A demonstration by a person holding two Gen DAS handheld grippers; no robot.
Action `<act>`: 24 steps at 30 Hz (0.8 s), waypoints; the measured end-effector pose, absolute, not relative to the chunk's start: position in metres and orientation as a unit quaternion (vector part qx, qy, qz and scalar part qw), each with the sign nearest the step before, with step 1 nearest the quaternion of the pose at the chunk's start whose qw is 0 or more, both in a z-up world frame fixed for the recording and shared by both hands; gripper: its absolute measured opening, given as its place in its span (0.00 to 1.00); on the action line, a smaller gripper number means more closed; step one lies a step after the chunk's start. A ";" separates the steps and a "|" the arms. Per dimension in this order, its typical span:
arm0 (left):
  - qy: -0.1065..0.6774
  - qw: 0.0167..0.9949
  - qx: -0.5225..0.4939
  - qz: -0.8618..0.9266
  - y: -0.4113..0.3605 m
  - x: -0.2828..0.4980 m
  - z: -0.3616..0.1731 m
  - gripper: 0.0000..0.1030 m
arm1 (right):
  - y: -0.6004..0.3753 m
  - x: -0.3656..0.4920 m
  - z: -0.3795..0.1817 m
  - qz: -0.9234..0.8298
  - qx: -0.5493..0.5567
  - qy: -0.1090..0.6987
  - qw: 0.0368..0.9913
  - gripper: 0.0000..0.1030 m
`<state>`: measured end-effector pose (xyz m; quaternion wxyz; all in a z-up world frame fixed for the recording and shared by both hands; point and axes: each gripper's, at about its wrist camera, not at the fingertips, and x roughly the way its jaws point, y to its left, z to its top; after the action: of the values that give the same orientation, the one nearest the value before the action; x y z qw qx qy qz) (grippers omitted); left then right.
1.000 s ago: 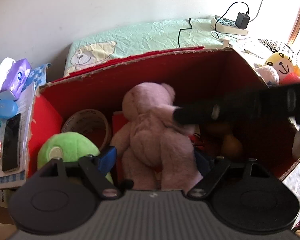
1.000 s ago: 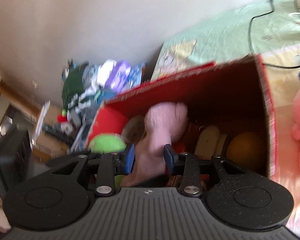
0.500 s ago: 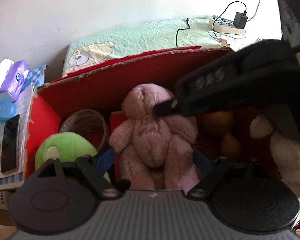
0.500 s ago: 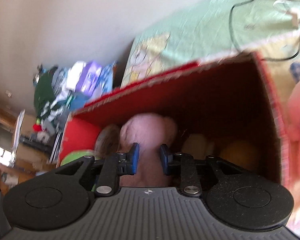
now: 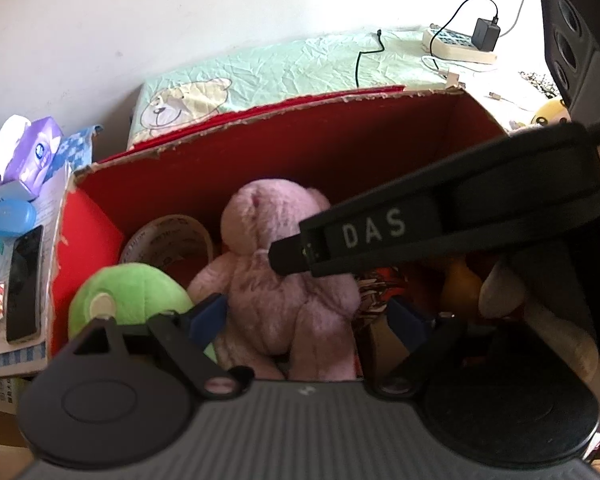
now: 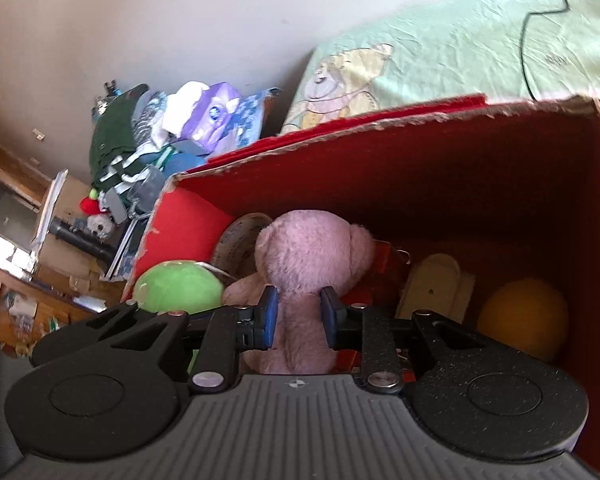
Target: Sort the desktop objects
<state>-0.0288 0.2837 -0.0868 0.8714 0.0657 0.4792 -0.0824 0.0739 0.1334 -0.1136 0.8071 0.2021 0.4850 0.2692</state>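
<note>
Two blue pads of the right gripper point(image 6: 298, 316) pinch the pink teddy bear point(image 6: 312, 264) at its body inside the red cardboard box point(image 6: 460, 184), a green plush point(image 6: 178, 288) just left of them (tape roll behind). Below, the left gripper point(image 5: 312, 320) hangs spread wide around the bear, gripping nothing.

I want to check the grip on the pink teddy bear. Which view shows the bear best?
The left wrist view: the pink teddy bear shows head to legs in the red box, with the right gripper reaching its neck. The right wrist view shows only its head and back between the blue pads.
</note>
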 end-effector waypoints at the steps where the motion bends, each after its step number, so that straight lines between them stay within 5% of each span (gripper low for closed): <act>1: 0.479 0.871 0.065 -0.082 0.283 -0.029 -0.087 0.87 | 0.132 0.073 -0.114 0.269 0.209 0.485 0.805 0.32; 24: 0.466 0.880 0.053 -0.072 0.285 -0.036 -0.087 0.89 | 0.118 0.063 -0.108 0.219 0.242 0.433 0.840 0.38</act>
<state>-0.0357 0.2850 -0.0874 0.8802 0.0528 0.4661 -0.0722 0.0628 0.1178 -0.1084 0.8401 0.2421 0.4333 0.2188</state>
